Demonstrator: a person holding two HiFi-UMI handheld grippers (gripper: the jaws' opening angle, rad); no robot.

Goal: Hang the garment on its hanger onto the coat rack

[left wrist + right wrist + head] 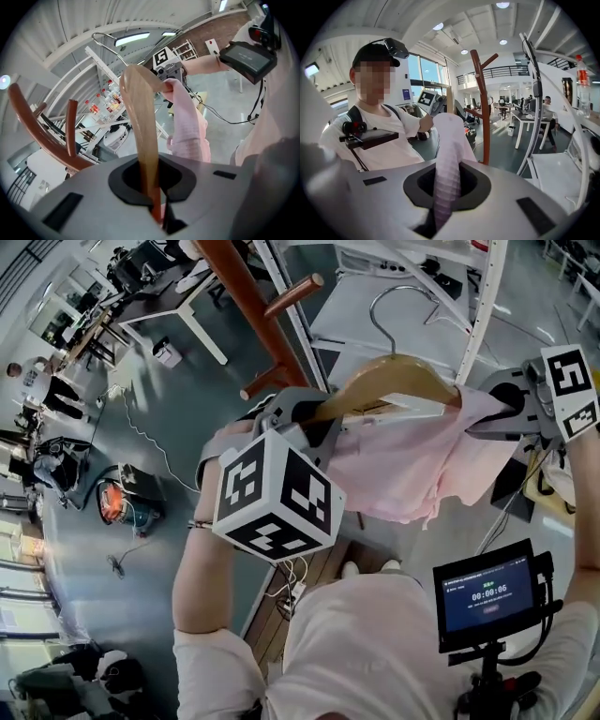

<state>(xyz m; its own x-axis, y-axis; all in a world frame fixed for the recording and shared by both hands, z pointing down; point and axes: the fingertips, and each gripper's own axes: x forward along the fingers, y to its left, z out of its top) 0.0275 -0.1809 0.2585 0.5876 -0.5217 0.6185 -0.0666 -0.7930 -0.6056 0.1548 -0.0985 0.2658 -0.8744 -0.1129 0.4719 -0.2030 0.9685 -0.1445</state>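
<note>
I'm working in an open workshop hall with a grey-green floor. The reddish wooden coat rack [251,310] stands ahead. The pink garment [412,465] is draped on its wooden hanger [394,379], which I hold in the air clear of the rack. My left gripper [309,423] is clamped on one end of the hanger, and my right gripper [506,413] pinches a garment fold. I judge the hanging still to come, because the metal hook [398,301] is on no peg. The right gripper view shows the rack's top, which the head view crops.

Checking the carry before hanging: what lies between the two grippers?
Head view: the wooden hanger with the pink garment draped over it, left gripper to right gripper.
</note>
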